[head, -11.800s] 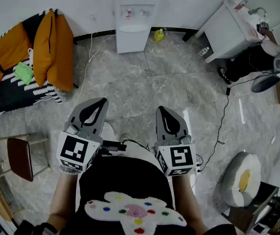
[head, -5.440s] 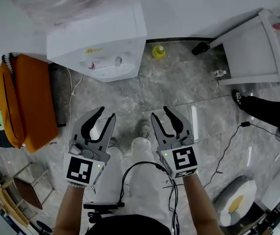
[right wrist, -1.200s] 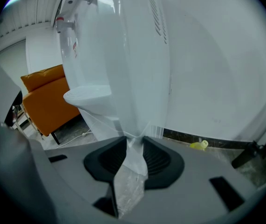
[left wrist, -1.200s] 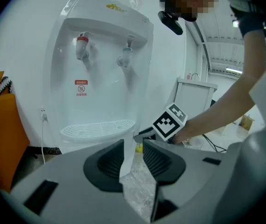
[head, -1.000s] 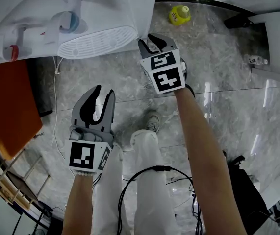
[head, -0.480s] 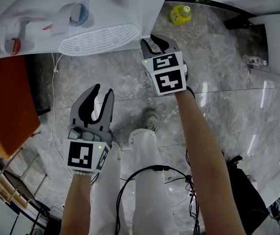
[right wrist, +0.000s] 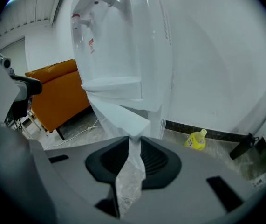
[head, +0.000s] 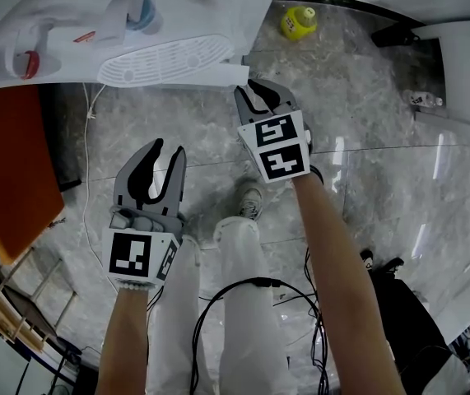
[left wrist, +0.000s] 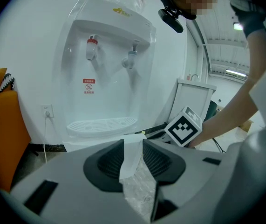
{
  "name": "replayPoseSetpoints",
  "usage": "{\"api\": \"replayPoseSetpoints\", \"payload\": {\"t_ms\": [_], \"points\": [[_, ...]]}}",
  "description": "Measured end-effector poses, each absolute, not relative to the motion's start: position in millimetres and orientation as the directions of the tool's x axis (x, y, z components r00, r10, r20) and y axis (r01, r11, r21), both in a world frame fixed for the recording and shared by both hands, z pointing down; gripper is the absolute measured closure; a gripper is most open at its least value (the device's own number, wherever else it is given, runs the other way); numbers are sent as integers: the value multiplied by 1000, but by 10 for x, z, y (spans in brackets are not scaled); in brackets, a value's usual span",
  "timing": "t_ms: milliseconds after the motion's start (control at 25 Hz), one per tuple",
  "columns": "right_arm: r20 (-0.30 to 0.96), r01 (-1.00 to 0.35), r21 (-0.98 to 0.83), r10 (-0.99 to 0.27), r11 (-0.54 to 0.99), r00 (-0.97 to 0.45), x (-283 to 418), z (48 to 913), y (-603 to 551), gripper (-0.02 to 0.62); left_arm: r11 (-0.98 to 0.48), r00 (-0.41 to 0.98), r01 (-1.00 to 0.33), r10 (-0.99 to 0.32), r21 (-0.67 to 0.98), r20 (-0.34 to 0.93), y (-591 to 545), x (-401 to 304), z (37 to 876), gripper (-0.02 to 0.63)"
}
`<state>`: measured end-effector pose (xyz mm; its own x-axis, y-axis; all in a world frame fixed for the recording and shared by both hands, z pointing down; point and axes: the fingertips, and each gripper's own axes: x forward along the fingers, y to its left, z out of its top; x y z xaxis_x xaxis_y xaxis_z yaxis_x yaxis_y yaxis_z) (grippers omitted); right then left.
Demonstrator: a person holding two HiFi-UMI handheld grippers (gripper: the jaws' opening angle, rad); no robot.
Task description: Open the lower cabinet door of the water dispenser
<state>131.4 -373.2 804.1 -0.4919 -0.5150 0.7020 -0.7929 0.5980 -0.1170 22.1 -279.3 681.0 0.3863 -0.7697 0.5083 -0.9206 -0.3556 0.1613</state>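
Note:
The white water dispenser (head: 95, 23) (left wrist: 105, 69) (right wrist: 123, 41) fills the upper left of the head view, with red and blue taps over a drip grille. Its lower cabinet door (head: 233, 72) (right wrist: 123, 113) stands ajar, its free corner sticking out under the grille. My right gripper (head: 253, 89) (right wrist: 133, 146) has just been closing, and its jaws are shut on that door's edge. My left gripper (head: 165, 148) (left wrist: 133, 148) hangs lower left over the floor, open and with nothing in it. The right gripper's marker cube (left wrist: 184, 127) shows in the left gripper view.
An orange sofa (head: 12, 163) (right wrist: 58, 92) stands left of the dispenser, and a power cord (head: 86, 179) runs down beside it. A yellow bottle (head: 296, 21) (right wrist: 196, 140) lies by the wall. White furniture (head: 465, 6) is at the right. Cables (head: 251, 303) and the person's legs are below.
My right gripper has drawn back from the dispenser toward the person, and the door's corner has swung out with it. The left gripper has barely moved.

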Motion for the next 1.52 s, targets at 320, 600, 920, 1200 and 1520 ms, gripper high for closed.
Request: {"api": "replayPoseSetpoints", "payload": {"t_ms": [320, 600, 920, 1200, 1520], "points": [[722, -760, -140, -460, 635, -517, 1257, 8026, -3378, 523, -352, 387, -920, -757, 170, 526, -2675, 155, 6821, 482], [734, -742, -160, -424, 651, -530, 1179, 8035, -3057, 527, -353, 393, -918, -745, 181, 539, -2593, 111, 6857, 482], [740, -710, -177, -384, 681, -552, 1077, 8048, -2799, 529, -311, 364, -931, -752, 191, 550, -2489, 1, 6945, 482], [746, -692, -168, -368, 702, -555, 1081, 8051, -2786, 532, -299, 364, -931, -738, 208, 569, -2472, 95, 7021, 463], [748, -677, -175, -350, 715, -563, 1102, 8087, -2743, 591, -238, 356, -933, -727, 272, 588, -2559, 315, 7110, 413]]}}
